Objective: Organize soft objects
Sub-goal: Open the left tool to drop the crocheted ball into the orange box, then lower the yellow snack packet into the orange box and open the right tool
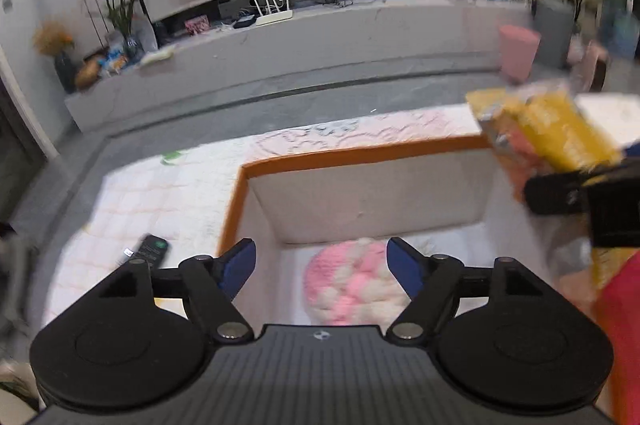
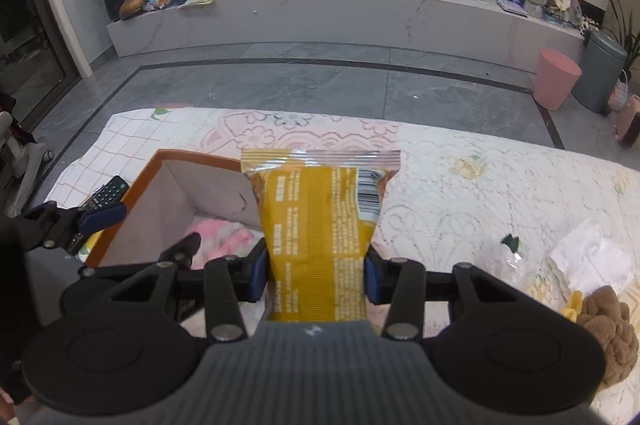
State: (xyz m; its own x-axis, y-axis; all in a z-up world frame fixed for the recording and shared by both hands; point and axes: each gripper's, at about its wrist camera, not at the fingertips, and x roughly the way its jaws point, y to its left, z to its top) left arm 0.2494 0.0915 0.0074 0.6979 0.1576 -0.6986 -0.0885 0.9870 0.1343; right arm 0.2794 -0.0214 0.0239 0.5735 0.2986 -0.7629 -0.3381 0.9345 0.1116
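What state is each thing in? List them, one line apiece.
Left gripper: fingers wide open, empty, above the box.
Right gripper: shut on the yellow snack packet, held upright.
Box: open-topped, on the bed.
Pink-and-white knitted item: lying inside the box.
Remote control: lying flat beside the box.
Brown plush: lying on the bed, outside the box.

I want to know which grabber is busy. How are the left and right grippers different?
The right gripper has its jaws shut on a yellow snack packet; the left gripper is open and holds nothing. The left hangs over the box above the pink-and-white plush; the right is beside it. Both have blue pads.
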